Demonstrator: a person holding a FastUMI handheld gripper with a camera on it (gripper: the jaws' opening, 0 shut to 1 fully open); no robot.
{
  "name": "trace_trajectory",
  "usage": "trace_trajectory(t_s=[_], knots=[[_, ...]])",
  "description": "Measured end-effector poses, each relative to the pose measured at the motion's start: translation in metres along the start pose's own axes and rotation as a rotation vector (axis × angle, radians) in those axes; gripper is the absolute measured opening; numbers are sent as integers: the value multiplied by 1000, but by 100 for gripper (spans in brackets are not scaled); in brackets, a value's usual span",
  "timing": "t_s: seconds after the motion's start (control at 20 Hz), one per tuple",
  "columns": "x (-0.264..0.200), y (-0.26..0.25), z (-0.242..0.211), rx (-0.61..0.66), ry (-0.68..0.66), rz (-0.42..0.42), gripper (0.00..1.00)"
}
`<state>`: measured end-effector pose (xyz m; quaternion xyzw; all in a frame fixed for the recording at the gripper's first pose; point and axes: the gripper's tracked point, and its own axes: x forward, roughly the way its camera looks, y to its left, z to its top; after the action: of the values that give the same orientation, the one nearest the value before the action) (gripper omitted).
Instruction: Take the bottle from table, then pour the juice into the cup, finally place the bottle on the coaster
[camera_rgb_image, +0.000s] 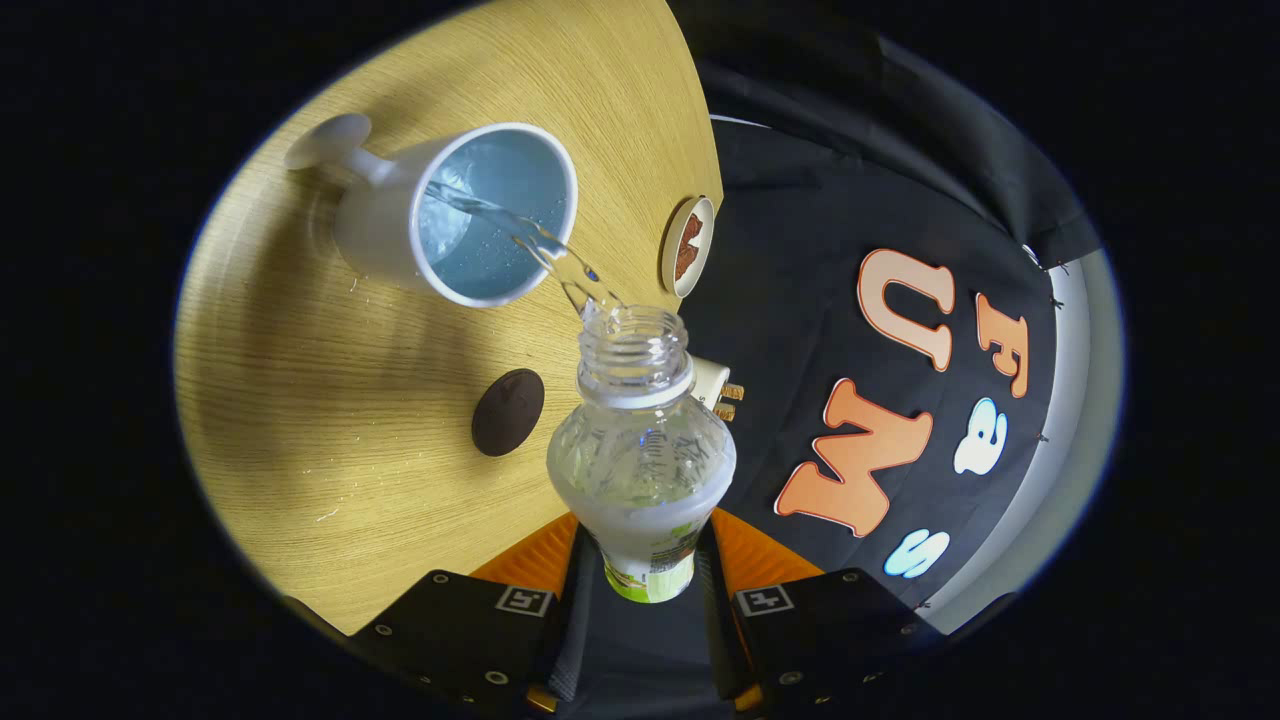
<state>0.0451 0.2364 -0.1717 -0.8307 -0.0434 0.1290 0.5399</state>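
Low centre of frame: gripper (648, 570) clenched on clear plastic bottle (640, 440), orange fingers (535, 560) pressing its labelled lower body from both sides. Bottle tipped, open neck aimed toward upper left. Clear stream (530, 245) arcing from mouth into white cup (470, 215) on wooden table (330, 420). Dark round coaster (508, 412) mid-left, beside bottle, below cup. Small round dish (690, 245) at table edge, upper centre.

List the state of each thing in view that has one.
bottle: uncapped, tilted, pouring, held between the fingers.
cup: on the table, partly filled, taking the stream.
dark round coaster: bare on the table.
gripper: shut on the bottle.
table: a few droplets near the cup.
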Motion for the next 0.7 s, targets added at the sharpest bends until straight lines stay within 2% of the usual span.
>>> trace_trajectory(t_s=[0.7], knots=[[-2, -16, -1, -53, -7, -21, 52]])
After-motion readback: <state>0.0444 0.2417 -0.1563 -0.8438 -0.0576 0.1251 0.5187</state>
